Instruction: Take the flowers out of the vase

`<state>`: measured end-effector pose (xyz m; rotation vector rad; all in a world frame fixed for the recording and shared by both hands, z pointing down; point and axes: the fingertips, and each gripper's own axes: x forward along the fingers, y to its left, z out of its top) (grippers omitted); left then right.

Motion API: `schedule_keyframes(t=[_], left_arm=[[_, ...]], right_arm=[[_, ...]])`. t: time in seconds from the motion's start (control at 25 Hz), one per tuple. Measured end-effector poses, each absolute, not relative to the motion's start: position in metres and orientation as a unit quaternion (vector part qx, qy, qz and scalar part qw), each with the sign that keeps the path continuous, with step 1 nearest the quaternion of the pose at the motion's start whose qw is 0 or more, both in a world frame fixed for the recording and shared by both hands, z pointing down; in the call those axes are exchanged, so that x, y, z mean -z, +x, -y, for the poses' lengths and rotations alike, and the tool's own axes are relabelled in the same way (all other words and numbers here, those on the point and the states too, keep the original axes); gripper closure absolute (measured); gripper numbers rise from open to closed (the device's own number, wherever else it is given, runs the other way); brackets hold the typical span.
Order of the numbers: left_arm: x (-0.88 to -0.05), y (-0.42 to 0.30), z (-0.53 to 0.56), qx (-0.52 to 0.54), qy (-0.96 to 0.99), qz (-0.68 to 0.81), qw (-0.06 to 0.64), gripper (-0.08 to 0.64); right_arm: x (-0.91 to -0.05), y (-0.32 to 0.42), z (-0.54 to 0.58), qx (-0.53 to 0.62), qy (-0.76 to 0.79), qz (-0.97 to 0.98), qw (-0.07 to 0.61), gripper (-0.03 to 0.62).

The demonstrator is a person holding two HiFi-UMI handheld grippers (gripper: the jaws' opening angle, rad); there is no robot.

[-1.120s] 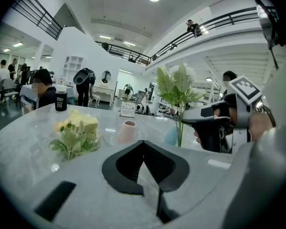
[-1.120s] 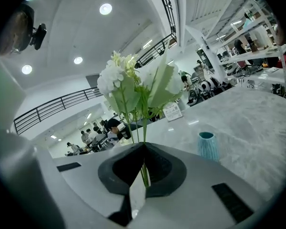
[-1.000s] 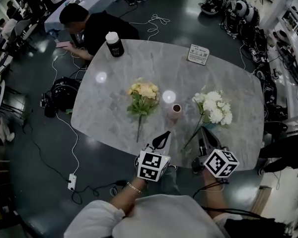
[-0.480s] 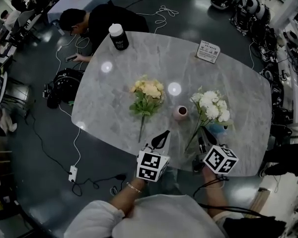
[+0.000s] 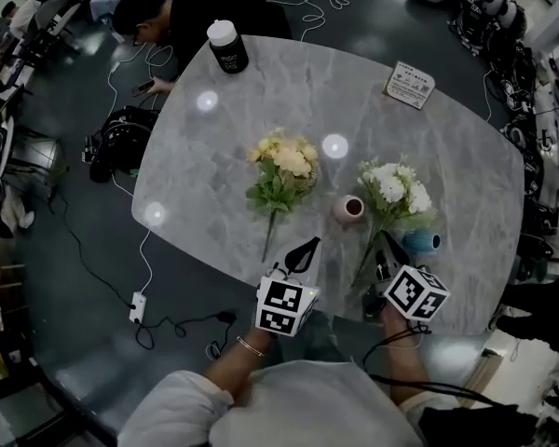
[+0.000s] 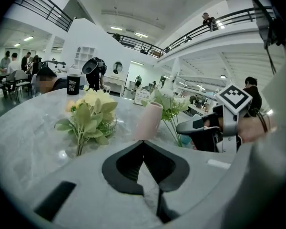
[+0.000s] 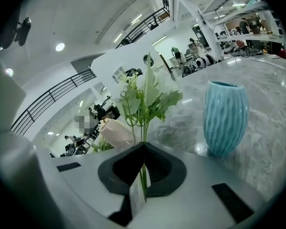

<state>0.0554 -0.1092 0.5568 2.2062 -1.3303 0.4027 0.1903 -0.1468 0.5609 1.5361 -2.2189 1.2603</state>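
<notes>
r tool (image 7: 142, 149) clenched on the green stem of the white flowers (image 5: 391, 186), blooms ahead of it, btw pink vase (image 5: 347, 209) on its left & blue vase (image 5: 419, 243) on its right. l tool (image 6: 143, 144) clenched, empty; yellow flowers (image 5: 284, 166) lie on desk (image 5: 242, 110) ahead of it

You hold both grippers side by side, tilted forward and down, forearms tucked near your chest. Your left gripper (image 5: 308, 247) has its jaws pressed together, empty; your right gripper (image 5: 385, 243) is clamped on a flower stem (image 7: 143, 129).
</notes>
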Motion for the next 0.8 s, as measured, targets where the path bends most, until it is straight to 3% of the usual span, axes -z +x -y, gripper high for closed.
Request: schedule_keyframes(t=[0.8], left_arm=[[-0.574, 0.040, 0.106, -0.161, 0.809, 0.495, 0.272, 0.551]], right_arm=[[-0.599, 0.193, 0.157, -0.448, 0.546, 0.701, 0.102, 0.581]])
